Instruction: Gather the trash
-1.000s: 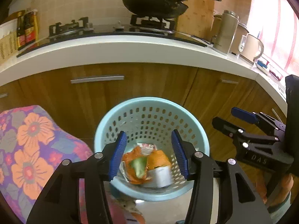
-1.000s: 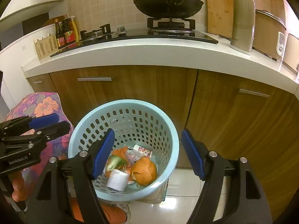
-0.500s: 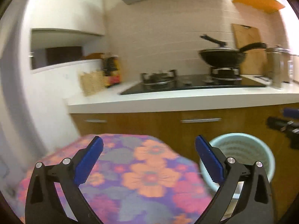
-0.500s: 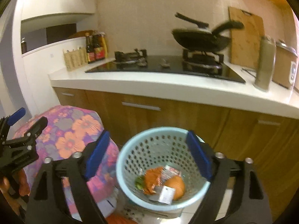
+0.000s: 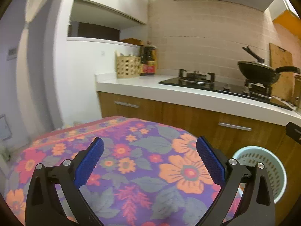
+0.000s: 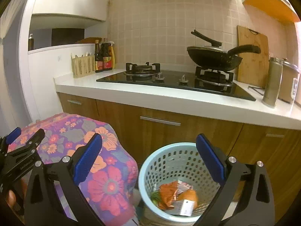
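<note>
The left gripper has its blue pads spread wide with nothing between them, and it hangs over a table covered with a flowery cloth. The right gripper is wide apart too and holds nothing. Just below and in front of the right gripper stands the light blue basket, upright on the floor with its round mouth pointing up. The basket sits right beside the flowery cloth, in front of the brown cupboard doors. Inside the basket, at the bottom, lies the trash: an orange crinkly wrapper, something round and orange, a bit of green, and a small white piece. They are piled together, so it is hard to say which way each one points. The right pad of the right gripper covers part of the basket's rim. From the left gripper, the basket is off to the right and low, partly behind the gripper's black arm, and its inside cannot be seen. Farther out is the white counter with a black stove, and a black pan sits on the right burner. A thumb shows at the bottom left of the right view, under the left gripper.
</note>
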The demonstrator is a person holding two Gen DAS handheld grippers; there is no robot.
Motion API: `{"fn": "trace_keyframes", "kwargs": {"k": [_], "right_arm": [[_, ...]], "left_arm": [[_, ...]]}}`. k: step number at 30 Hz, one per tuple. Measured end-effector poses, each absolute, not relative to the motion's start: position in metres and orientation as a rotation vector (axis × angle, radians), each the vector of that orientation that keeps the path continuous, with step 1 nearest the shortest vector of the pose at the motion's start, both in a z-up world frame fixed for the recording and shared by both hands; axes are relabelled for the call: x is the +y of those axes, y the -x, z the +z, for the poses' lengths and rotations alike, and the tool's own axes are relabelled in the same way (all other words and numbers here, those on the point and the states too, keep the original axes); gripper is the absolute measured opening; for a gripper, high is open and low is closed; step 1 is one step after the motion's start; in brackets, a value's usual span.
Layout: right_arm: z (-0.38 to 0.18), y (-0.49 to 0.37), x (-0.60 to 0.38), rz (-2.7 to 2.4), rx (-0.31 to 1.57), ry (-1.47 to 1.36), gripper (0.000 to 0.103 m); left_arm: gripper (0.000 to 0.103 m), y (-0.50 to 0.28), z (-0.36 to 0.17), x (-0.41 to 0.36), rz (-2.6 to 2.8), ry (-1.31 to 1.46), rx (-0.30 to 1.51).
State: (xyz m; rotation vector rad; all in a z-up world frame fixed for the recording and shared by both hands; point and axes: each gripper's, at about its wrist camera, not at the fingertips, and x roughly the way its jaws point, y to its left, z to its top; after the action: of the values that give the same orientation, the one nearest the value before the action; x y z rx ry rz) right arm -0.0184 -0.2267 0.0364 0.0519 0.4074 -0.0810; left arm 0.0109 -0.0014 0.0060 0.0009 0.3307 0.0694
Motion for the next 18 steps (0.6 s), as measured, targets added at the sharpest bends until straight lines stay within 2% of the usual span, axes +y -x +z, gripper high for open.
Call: {"fn": "trace_keyframes", "kwargs": {"k": [18], "right_arm": [[0.029, 0.017, -0.233, -0.084, 0.398, -0.043, 0.095]], "left_arm": [[0.095, -0.011, 0.008, 0.0, 0.136, -0.01, 0.311]]}}
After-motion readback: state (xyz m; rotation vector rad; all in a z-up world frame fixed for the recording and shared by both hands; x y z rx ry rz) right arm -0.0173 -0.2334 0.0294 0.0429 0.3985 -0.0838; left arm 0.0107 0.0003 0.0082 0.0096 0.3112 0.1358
